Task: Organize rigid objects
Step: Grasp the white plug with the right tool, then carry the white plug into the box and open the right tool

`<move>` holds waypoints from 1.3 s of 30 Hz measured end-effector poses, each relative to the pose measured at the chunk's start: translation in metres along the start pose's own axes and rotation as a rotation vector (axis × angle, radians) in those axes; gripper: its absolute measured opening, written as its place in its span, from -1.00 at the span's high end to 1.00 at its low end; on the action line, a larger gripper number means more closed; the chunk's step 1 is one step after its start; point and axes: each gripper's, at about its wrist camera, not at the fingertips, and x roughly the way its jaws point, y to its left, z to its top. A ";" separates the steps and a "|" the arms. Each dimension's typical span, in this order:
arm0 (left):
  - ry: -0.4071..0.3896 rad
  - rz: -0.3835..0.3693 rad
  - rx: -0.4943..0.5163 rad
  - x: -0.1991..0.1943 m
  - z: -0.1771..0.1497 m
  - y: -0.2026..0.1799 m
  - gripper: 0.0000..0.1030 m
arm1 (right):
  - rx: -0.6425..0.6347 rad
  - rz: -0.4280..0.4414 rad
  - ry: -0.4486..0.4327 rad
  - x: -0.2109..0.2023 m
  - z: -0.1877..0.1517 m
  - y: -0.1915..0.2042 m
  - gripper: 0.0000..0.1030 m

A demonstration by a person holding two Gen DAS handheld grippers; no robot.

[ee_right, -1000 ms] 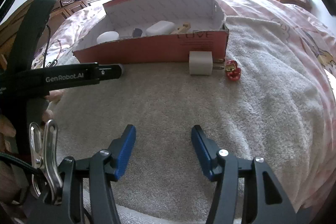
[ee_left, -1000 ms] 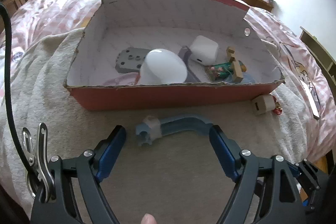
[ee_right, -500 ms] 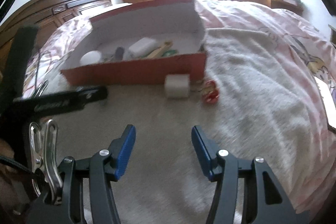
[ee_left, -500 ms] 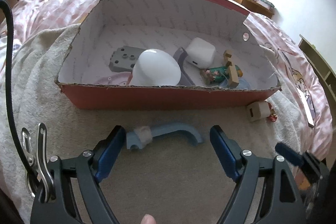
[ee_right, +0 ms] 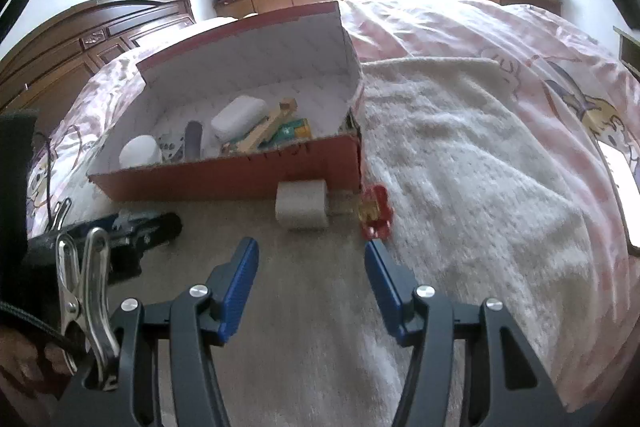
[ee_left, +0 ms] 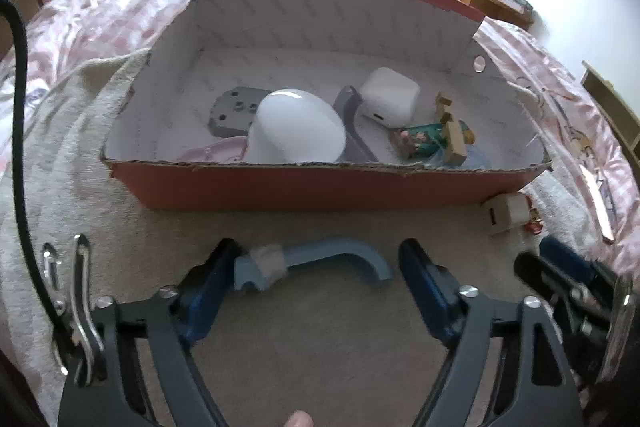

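A red cardboard box (ee_left: 320, 187) lies open on a beige towel on the bed. In it are a white bulb-like object (ee_left: 298, 133), a grey plate (ee_left: 236, 111), a white case (ee_left: 390, 101) and a wooden toy (ee_left: 448, 135). A blue curved plastic part (ee_left: 316, 261) lies on the towel between the open fingers of my left gripper (ee_left: 316, 267). My right gripper (ee_right: 310, 267) is open and empty, just short of a white charger cube (ee_right: 302, 205) and a small red toy (ee_right: 376, 211) by the box's front right corner (ee_right: 352, 163).
The towel (ee_right: 460, 167) covers a pink patterned quilt (ee_right: 520, 39). A dark wooden headboard (ee_right: 80, 39) stands at the far left. A window sill with curtains runs behind the bed. The left gripper's tip (ee_right: 152, 227) shows in the right wrist view.
My left gripper has moved forward so that its fingers flank the blue part. My right gripper has moved forward and left toward the charger cube and red toy.
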 end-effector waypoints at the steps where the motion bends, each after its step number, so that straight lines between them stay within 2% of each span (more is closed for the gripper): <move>1: 0.001 0.009 0.004 0.000 0.000 0.000 -0.49 | -0.004 -0.002 -0.002 0.001 0.002 0.001 -0.13; 10: -0.006 0.002 0.037 -0.008 -0.005 0.003 -0.49 | -0.054 -0.013 -0.006 0.019 0.016 0.017 -0.13; 13: -0.019 0.009 0.046 -0.012 -0.006 0.005 -0.49 | -0.071 -0.049 -0.001 0.025 0.017 0.020 -0.07; 15: -0.025 0.012 0.049 -0.015 -0.007 0.006 -0.48 | -0.081 -0.074 0.003 0.028 0.017 0.020 0.17; 20: -0.030 0.010 0.032 -0.020 -0.007 0.012 -0.48 | -0.113 -0.086 0.007 0.027 0.014 0.023 0.28; 22: -0.032 0.010 0.028 -0.022 -0.008 0.013 -0.48 | -0.118 -0.077 0.004 0.024 0.013 0.024 0.36; 31: -0.039 0.004 0.012 -0.029 -0.009 0.018 -0.48 | -0.114 -0.002 0.006 0.011 0.003 0.035 0.36; 39: -0.045 0.007 0.008 -0.035 -0.009 0.021 -0.49 | -0.115 0.027 0.003 0.000 -0.001 0.042 0.36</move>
